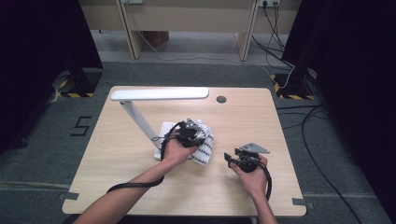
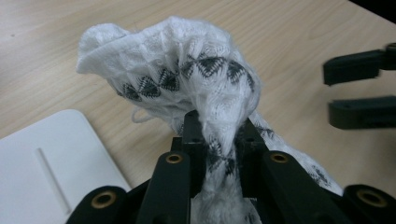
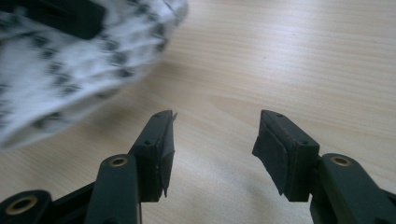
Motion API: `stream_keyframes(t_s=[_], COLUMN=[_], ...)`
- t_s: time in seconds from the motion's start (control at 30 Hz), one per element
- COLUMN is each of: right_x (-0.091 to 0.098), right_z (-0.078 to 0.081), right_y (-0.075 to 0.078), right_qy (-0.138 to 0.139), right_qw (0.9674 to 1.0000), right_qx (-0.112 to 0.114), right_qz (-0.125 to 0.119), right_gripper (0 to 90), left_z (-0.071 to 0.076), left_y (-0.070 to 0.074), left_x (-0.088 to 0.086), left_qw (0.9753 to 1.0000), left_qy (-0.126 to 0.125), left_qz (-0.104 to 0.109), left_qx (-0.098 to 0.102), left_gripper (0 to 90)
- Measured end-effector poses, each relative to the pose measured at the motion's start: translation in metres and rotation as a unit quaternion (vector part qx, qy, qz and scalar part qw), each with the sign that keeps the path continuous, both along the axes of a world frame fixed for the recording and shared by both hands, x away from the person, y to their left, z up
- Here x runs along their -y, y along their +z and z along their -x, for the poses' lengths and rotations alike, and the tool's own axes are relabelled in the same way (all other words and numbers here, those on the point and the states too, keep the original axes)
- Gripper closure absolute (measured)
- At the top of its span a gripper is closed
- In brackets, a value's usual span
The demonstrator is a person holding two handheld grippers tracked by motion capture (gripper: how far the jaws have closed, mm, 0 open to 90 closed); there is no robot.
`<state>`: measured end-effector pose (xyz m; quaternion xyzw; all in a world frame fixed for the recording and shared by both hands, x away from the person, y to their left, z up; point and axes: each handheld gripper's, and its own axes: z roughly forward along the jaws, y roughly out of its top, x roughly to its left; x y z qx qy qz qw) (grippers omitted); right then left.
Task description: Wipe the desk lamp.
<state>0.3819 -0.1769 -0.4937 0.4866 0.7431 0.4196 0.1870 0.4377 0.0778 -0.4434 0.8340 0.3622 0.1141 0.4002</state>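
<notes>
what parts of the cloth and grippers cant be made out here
- High view: left gripper jaws, hidden by its body and the hand.
- Left gripper view: patterned cloth lower end, hidden behind the jaws.
- Right gripper view: cloth blurred, cut off by the left edge.
- High view: right gripper jaws too small.

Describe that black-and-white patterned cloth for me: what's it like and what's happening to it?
The cloth is a soft, white knitted fabric with rows of small dark triangles. It is bunched and crumpled, not spread flat. The left gripper is shut on a pinched fold of it, and the rest drapes down toward the wooden table beside the lamp's white base. The right gripper is open, apart from it.
</notes>
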Motion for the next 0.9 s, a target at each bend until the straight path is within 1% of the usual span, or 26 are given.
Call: stream_keyframes(t_s=[0.13,0.17,0.27,0.37,0.43,0.67,0.8,0.83,0.9], right_x=[-0.004,-0.006,-0.012,-0.02,-0.026,-0.046,-0.059,-0.063,-0.071], right_z=[-0.002,-0.003,-0.006,-0.01,-0.012,-0.021,-0.028,-0.03,-0.033], right_y=[0.002,0.002,0.004,0.004,0.006,0.008,0.009,0.009,0.009], right_qy=[0.004,0.006,0.011,0.02,0.025,0.044,0.056,0.06,0.069], right_qw=[1.0,1.0,0.9999,0.9998,0.9997,0.9989,0.9982,0.9979,0.9973], right_qx=[0.001,0.003,0.002,0.002,0.002,0.007,0.016,0.017,0.019], right_qz=[0.0,0.0,0.0,0.005,0.005,0.01,0.017,0.019,0.02], right_gripper=[47.7,47.8,48.0,48.2,48.5,50.3,53.1,53.8,56.1], left_z=[0.017,0.021,0.033,0.042,0.047,0.066,0.075,0.075,0.081], left_y=[0.013,0.016,0.026,0.034,0.038,0.049,0.055,0.055,0.06], left_x=[-0.024,-0.03,-0.046,-0.061,-0.071,-0.105,-0.12,-0.12,-0.131], left_qw=[0.9999,0.9998,0.9995,0.9993,0.9992,0.9989,0.9985,0.9985,0.9982], left_qy=[-0.01,-0.011,-0.016,-0.019,-0.02,-0.008,0.001,0.001,0.005], left_qz=[0.004,0.008,0.012,0.016,0.014,0.015,0.017,0.017,0.025], left_qx=[0.01,0.013,0.024,0.029,0.032,0.043,0.051,0.051,0.054], left_gripper=[77.9,77.9,77.9,77.9,77.9,77.9,77.9,77.9,77.8])
